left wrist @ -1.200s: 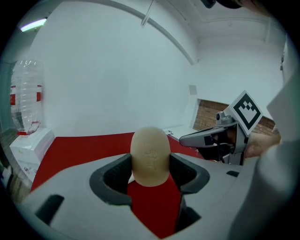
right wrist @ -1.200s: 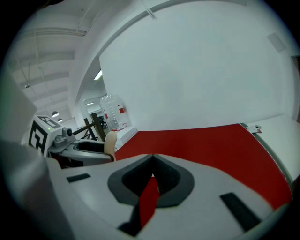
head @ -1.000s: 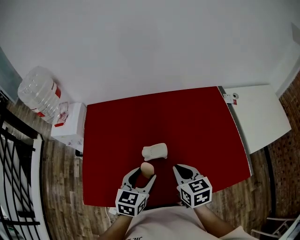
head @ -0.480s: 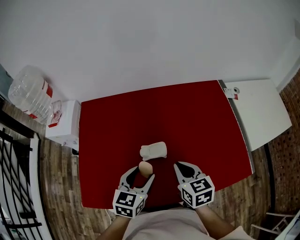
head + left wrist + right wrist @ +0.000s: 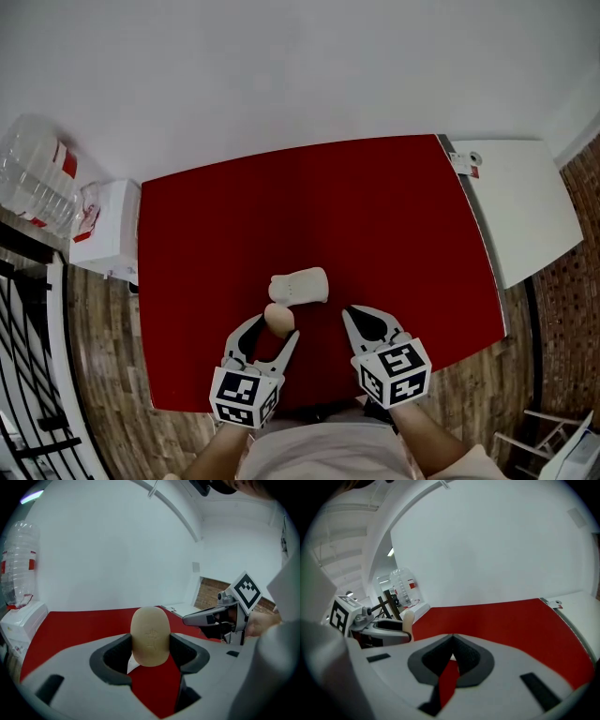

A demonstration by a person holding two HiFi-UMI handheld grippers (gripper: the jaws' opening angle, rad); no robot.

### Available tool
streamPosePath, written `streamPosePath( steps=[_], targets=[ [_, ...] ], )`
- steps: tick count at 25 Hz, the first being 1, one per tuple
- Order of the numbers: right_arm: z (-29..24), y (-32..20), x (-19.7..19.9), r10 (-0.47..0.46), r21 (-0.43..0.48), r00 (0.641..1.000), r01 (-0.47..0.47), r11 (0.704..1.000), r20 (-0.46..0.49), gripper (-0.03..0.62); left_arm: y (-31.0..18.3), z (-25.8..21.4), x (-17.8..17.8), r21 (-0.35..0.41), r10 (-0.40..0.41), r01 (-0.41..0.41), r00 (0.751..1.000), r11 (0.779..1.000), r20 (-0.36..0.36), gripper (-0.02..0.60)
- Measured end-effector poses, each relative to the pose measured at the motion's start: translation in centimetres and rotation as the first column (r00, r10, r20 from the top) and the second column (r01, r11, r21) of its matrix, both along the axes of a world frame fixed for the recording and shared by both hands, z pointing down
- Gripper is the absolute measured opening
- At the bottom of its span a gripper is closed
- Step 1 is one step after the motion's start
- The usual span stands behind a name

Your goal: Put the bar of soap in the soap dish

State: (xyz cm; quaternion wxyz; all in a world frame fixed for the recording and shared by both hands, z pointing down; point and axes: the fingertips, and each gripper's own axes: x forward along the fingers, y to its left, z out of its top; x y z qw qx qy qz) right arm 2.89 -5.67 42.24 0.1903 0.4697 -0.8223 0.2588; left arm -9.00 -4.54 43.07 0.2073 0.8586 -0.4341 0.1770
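A tan oval bar of soap (image 5: 278, 320) (image 5: 150, 636) stands upright between the jaws of my left gripper (image 5: 273, 326) (image 5: 150, 641), which is shut on it near the table's front edge. The white soap dish (image 5: 299, 286) lies on the red table (image 5: 375, 225) just beyond the soap. It is hidden behind the soap in the left gripper view. My right gripper (image 5: 353, 319) (image 5: 452, 652) hovers to the right of the left one, its jaws closed with nothing between them. In the right gripper view the soap (image 5: 408, 619) shows at the left.
A white side table (image 5: 520, 211) adjoins the red table's right edge. A white box (image 5: 103, 234) and a clear water bottle (image 5: 33, 173) sit on the wooden floor at the left. A black metal rail (image 5: 23, 366) runs along the far left.
Both grippers and the soap have drifted slightly left and toward the dish. The head camera has shifted, so the table sits higher and further left in view.
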Motion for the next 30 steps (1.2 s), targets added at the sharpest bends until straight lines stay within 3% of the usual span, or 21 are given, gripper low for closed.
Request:
streamPosePath(
  steps=[15, 23, 30],
  targets=[
    [4.2, -3.1, -0.3, 0.04, -0.042, 0.999, -0.04, 0.998, -0.002, 0.005, -4.4, 4.5, -1.3, -0.017, 0.003, -0.003, 1.0, 1.0, 0.018, 0.261],
    [6.4, -4.2, -0.3, 0.052, -0.065, 0.999, -0.052, 0.997, 0.002, 0.005, -5.5, 6.8, -0.4, -0.033, 0.066, -0.064, 0.997, 0.997, 0.047, 0.261],
    [7.2, -5.1, -0.4, 0.062, -0.079, 0.998, -0.061, 0.995, 0.006, 0.005, -6.2, 7.7, 0.1, -0.046, 0.074, -0.072, 0.997, 0.996, 0.037, 0.261]
  ],
)
